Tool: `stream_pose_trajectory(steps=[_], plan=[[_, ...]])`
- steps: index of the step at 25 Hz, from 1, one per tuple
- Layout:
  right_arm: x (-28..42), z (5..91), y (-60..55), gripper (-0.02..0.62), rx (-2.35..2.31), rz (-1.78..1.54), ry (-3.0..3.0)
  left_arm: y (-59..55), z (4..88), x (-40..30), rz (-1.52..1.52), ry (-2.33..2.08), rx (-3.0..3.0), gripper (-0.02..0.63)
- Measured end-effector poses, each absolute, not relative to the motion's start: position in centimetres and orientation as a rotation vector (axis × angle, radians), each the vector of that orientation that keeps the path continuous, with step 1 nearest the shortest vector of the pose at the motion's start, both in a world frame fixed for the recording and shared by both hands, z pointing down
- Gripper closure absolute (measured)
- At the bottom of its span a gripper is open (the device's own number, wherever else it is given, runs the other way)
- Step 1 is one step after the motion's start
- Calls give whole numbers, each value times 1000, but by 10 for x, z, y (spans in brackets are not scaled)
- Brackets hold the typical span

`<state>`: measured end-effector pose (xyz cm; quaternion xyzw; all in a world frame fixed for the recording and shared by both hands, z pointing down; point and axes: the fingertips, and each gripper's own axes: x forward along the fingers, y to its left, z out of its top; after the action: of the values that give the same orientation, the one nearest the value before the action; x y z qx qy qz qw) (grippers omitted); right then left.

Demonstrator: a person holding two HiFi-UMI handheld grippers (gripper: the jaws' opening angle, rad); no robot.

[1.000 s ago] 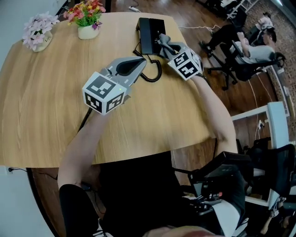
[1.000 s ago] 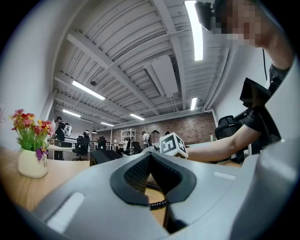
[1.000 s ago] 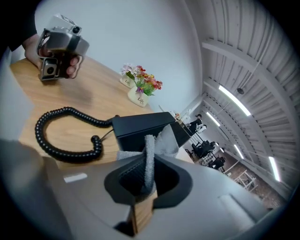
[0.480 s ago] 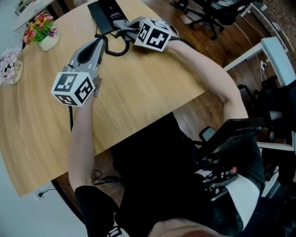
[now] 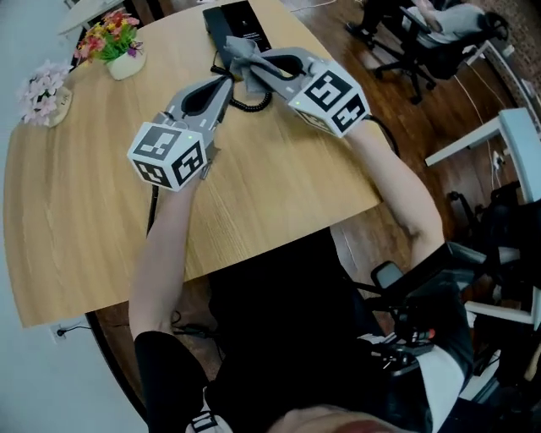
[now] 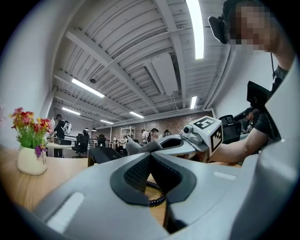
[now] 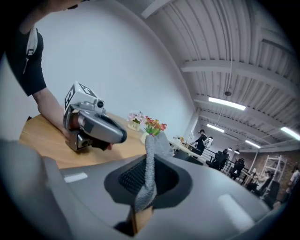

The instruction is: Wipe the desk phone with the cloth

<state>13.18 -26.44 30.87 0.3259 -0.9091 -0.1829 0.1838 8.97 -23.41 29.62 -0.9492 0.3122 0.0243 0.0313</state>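
Note:
The black desk phone [image 5: 235, 17] lies at the table's far edge, its coiled cord [image 5: 249, 103] looping toward me. A grey cloth [image 5: 239, 51] hangs over the phone's near end, and my right gripper [image 5: 252, 66] is shut on it. In the right gripper view the cloth [image 7: 150, 159] runs up between the jaws. My left gripper [image 5: 226, 79] sits just left of the right one with its jaws shut and nothing between them. The left gripper view looks past the jaws to the cord [image 6: 157, 199], the phone [image 6: 105, 154] and the cloth [image 6: 140, 147].
A pot of red and yellow flowers [image 5: 118, 55] and a bunch of pale flowers [image 5: 44, 89] stand at the far left of the round wooden table [image 5: 279, 186]. Office chairs [image 5: 406, 42] stand on the floor to the right, beyond the table's edge.
The head view has swung. My right gripper has drawn the cloth back from the phone's top to its near end, and my left gripper has moved in beside it.

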Motion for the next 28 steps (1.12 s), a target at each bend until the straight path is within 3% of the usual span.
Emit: stream_pose_trajectory(steps=[13, 28], plan=[[97, 327, -236, 575, 796, -812, -2519, -236, 302, 80, 37, 922, -2962, 604], [83, 335, -201, 577, 672, -889, -2496, -225, 309, 81, -7, 918, -2982, 604]])
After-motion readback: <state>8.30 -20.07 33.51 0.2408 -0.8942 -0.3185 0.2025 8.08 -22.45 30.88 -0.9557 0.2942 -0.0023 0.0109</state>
